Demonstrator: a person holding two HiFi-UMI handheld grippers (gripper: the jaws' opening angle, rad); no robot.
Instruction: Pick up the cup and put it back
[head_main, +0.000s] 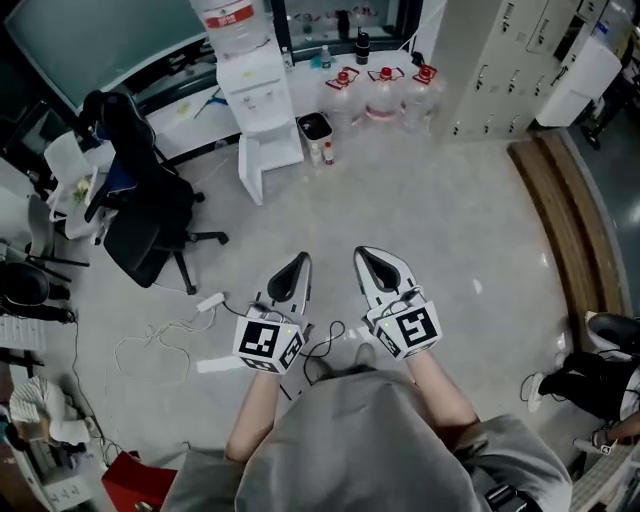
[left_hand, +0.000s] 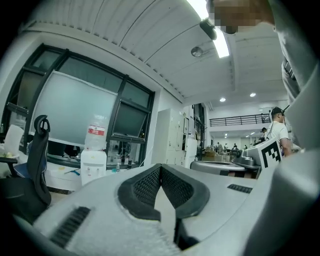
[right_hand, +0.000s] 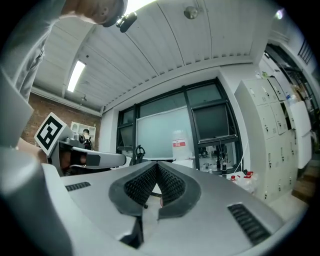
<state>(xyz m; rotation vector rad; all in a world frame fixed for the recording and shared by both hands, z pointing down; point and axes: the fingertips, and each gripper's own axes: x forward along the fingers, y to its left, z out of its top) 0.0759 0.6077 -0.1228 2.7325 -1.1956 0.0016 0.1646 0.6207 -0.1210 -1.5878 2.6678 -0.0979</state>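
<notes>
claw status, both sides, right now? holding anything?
Left claw: closed, tips together, holding nothing.
Right claw: closed, tips together, holding nothing.

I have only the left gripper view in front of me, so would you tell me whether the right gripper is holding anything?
Observer: No. The right gripper has its jaws together with nothing between them.
Operator: Thank you. Is a cup anywhere ahead of us?
Observer: I can make out no cup in any view. The head view does show three red-capped water jugs on the floor beside the lockers.
Operator: And is there anything on the floor close to the person?
Observer: Yes, a white power strip with a loose cable lies to the left of the left gripper.
</notes>
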